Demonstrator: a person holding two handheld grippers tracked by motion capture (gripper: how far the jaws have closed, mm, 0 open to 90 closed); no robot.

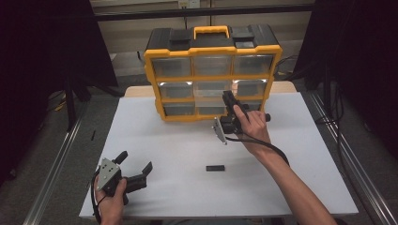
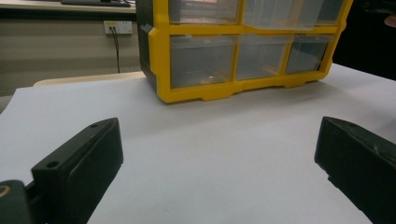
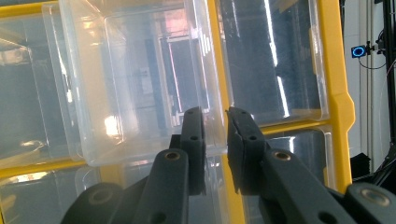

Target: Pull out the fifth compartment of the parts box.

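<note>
A yellow and black organizer [image 1: 191, 77] with clear drawers stands at the back of the white table [image 1: 187, 150]. One clear drawer [image 3: 140, 84] in its middle column is pulled partway out. In the right gripper view my right gripper [image 3: 215, 116] is shut on that drawer's front edge, with the thin plastic wall between its pads. From above, the right gripper [image 1: 229, 97] reaches up to the organizer's front. My left gripper [image 1: 136, 161] rests at the table's front left, open and holding nothing. Its wide-apart jaws face the organizer [image 2: 161, 60], with the left gripper [image 2: 217, 135] low over the table.
A small flat black piece [image 1: 215, 168] lies on the table between the two hands. Dark curtains hang at both sides, and metal rails run along the floor beside the table. The right gripper's cable trails along the forearm.
</note>
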